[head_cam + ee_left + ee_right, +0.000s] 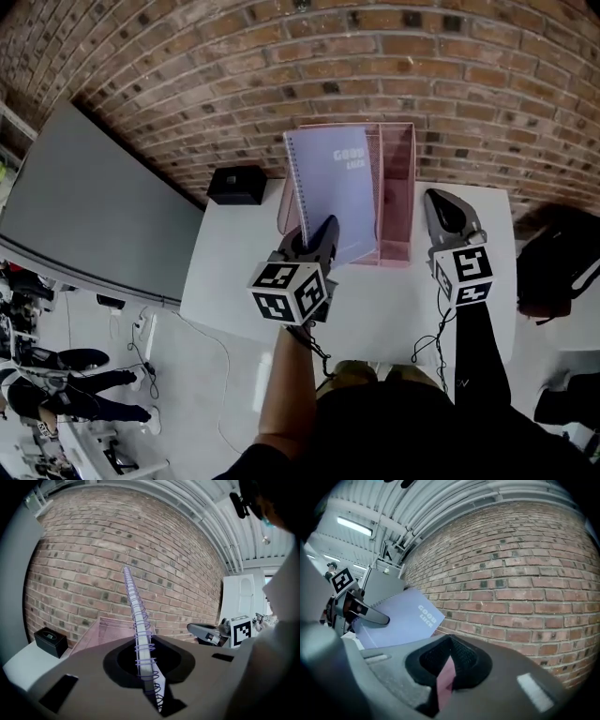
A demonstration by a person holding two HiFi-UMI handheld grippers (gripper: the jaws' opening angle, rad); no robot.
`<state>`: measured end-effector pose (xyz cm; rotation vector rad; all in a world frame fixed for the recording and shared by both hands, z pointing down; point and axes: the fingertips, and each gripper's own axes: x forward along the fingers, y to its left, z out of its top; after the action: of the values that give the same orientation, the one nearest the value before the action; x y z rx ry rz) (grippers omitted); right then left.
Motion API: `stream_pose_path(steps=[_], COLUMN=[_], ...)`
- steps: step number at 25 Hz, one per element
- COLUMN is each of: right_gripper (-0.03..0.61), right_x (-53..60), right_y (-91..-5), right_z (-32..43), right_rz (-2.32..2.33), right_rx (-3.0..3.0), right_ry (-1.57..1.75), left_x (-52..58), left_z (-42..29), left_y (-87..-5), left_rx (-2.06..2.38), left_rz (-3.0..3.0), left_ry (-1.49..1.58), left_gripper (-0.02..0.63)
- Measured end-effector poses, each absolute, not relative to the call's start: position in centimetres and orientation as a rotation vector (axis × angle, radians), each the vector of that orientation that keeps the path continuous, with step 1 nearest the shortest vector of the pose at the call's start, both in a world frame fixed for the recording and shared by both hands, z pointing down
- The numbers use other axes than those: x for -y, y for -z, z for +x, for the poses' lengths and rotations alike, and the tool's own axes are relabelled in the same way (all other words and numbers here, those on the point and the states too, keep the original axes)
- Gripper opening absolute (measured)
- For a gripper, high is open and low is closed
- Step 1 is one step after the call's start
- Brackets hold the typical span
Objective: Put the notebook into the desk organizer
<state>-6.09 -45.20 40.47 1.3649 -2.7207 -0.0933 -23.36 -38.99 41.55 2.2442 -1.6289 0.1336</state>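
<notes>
A lavender spiral notebook (333,192) stands nearly upright, leaning over the front of the pink see-through desk organizer (396,187). My left gripper (319,234) is shut on the notebook's lower edge at the spiral (136,616), which runs up out of its jaws (149,667). The organizer (105,630) stands against the brick wall just beyond. My right gripper (436,202) hovers to the right of the organizer, apart from it, fingers together. In the right gripper view (445,667) a pink sliver shows low between the jaws, and the notebook's cover (401,620) is at left.
The white table (375,309) ends at the brick wall. A small black box (236,185) sits at its back left corner. A grey panel (84,206) stands left of the table, and a black bag (558,262) lies to its right.
</notes>
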Motion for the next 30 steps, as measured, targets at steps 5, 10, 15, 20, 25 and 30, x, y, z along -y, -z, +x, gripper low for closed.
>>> stream_pose_path(steps=[5,10,15,20,25,30], right_gripper=[-0.002,0.000,-0.001,-0.001,0.000,0.000], right_x=[46.8,47.9,48.8,49.2,49.7,50.0], right_y=[-40.6,-40.6,-40.8,-40.7,-40.5,-40.1], right_z=[-7.4,-8.2,-8.9,-9.5,-9.4,-9.4], right_rz=[1.385,1.405,1.424,1.437,1.461,1.491], right_rx=[2.694,2.668,2.649,2.632,2.604,2.580], right_ry=[0.100,0.107,0.111,0.121,0.138,0.156], left_x=[40.7,41.7,42.7,43.7,44.6,46.0], left_z=[-26.5,-28.1,-29.2,-29.7,-29.4,-30.1], left_y=[-42.6,-44.3,-45.6,-46.3,-46.3,-46.3], left_rx=[1.634,1.551,1.544,1.524,1.493,1.578], left_rz=[2.188,2.086,2.015,1.990,2.030,2.056], left_ry=[-0.259,-0.391,-0.551,-0.656,-0.724,-0.802], left_gripper=[0.069,0.086,0.113,0.141,0.165,0.230])
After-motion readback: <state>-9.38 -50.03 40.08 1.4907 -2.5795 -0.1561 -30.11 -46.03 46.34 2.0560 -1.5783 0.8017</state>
